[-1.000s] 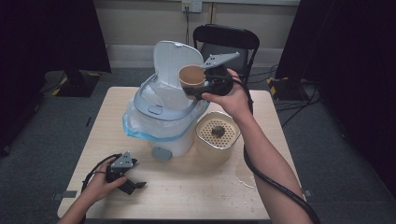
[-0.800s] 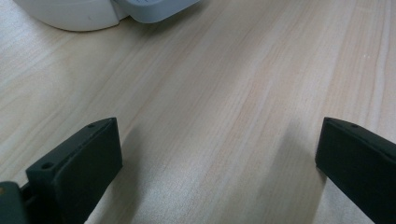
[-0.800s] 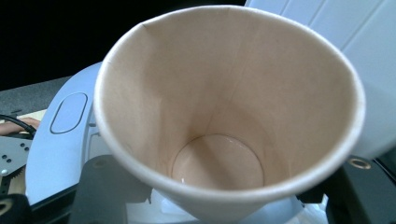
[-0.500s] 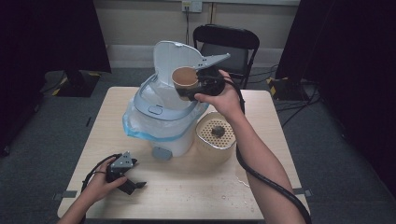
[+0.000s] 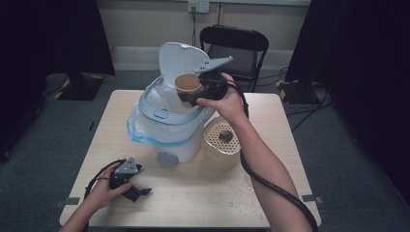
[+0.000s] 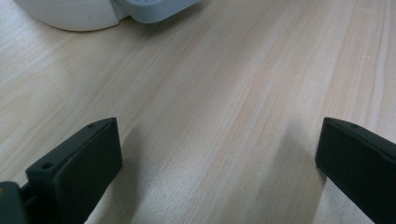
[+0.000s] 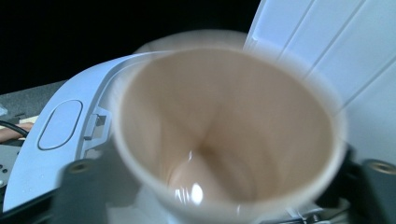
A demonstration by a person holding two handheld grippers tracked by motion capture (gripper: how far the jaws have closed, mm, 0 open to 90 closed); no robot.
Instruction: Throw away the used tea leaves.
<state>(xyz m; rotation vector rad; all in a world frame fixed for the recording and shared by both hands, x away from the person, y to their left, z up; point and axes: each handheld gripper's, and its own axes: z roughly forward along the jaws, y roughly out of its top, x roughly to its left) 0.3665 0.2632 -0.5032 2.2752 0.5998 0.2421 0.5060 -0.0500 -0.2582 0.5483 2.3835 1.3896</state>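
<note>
In the high view, the right gripper (image 5: 193, 94) sits at upper centre of the frame, over the open mouth of a white bin (image 5: 167, 128) whose lid (image 5: 181, 60) stands upright behind it. A brown paper cup (image 5: 187, 83) lies tilted on its side between the jaws, its mouth turned toward the camera. The jaws have just been opening with the cup between them; in the right gripper view the cup (image 7: 229, 130) is blurred and the jaws flank it low at both sides, and whether the pads press on it cannot be told. The bin's grey-white rim (image 7: 65, 135) runs close under the cup at the left of that view, and the lid's white ribbed inner face (image 7: 336, 60) rises just beside it at the right, leaving little room on that side.

A pale perforated basket (image 5: 221, 142) stands touching the bin's right flank, right of centre. The left gripper (image 5: 138, 191) rests at lower left on the wooden table (image 5: 212, 198), near the front edge, well apart from the bin. In the left gripper view its jaws stand wide apart over bare tabletop (image 6: 224, 102), nothing between them, with the bin's base (image 6: 93, 11) along the top edge. Bare wood stretches across the lower middle of the table.
</note>
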